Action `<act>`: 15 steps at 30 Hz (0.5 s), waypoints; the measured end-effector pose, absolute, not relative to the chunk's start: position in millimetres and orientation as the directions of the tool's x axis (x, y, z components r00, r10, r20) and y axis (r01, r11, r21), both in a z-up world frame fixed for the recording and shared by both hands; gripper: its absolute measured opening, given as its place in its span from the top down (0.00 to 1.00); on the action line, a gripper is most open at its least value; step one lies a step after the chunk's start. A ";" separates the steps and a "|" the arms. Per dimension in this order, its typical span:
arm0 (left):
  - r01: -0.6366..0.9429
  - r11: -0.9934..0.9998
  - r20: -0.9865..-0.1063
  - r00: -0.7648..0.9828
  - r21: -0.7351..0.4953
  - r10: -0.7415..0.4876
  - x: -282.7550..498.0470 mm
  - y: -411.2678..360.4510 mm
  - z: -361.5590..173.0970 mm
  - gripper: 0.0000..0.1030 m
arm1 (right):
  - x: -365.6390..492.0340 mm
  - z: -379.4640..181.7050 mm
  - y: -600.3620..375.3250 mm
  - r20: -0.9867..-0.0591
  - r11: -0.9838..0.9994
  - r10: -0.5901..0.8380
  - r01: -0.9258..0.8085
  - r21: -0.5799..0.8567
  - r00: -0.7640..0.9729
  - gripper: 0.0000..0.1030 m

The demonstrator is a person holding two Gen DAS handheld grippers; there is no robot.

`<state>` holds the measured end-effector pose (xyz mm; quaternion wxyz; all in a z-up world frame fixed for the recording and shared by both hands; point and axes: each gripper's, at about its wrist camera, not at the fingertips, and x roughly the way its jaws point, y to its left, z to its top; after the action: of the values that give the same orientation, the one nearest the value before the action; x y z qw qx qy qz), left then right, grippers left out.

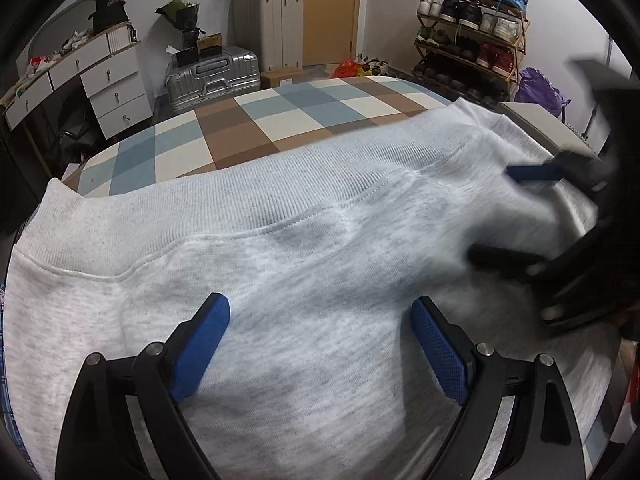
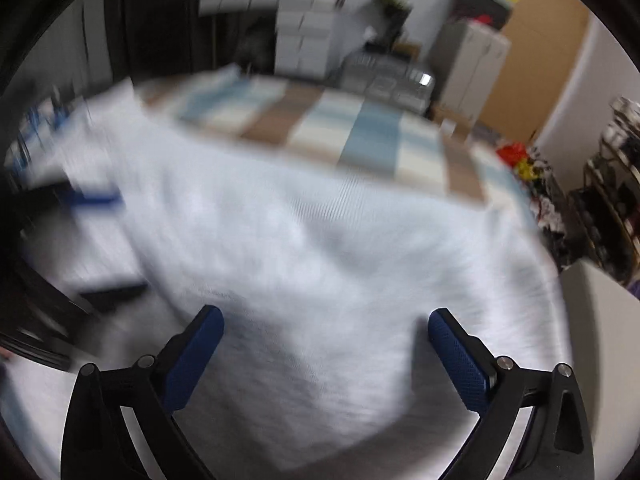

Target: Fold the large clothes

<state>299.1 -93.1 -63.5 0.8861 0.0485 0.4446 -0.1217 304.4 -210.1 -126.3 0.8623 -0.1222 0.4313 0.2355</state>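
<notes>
Nearest in the left wrist view, the left hand-held gripper is seen spread wide, its blue pads apart over bare fabric and nothing caught between them. The right hand-held gripper is likewise seen spread wide in its own blurred view, with nothing pinched; it also appears at 3 o'clock in the left wrist view, smeared by motion.

Beneath both lies the light grey sweatshirt, spread flat on the checked tabletop and filling the lower half of each picture. Its ribbed hem band is seen running from 9 o'clock to 2 o'clock across the left wrist view, just beyond the left pads at 12 o'clock; the garment's long axis is judged to lie across the line the fingers point along. The left hand-held gripper is judged the nearer to the left end of the hem, the right one to the right end.

A fresh grasp at the hem, or at the side edges, is judged to be the coming step; whether the fold is half done cannot be told from these pictures.

Farther off, silver suitcases, a white chest of drawers at 10 o'clock and a shoe rack at 1 o'clock are seen against the wall
</notes>
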 end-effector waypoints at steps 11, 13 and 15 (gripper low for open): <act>0.261 0.965 -0.797 0.576 -0.034 -0.183 297.7 -93.4 -63.2 0.14 | 283.1 -132.9 -277.5 -0.783 0.871 0.380 -0.475 0.123 0.493 0.00; 0.263 0.964 -0.796 0.574 -0.042 -0.191 298.0 -92.7 -63.0 0.13 | 282.4 -135.4 -283.7 -0.772 0.877 0.389 -0.459 0.143 0.503 0.00; 0.265 0.963 -0.797 0.573 -0.041 -0.191 297.8 -92.8 -62.7 0.13 | 282.6 -127.8 -275.7 -0.799 0.892 0.334 -0.442 0.096 0.500 0.00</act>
<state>297.8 -92.8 -62.7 0.8859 0.0416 0.4438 -0.1289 282.6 -275.7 -127.8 0.8639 -0.0605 0.4467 0.2247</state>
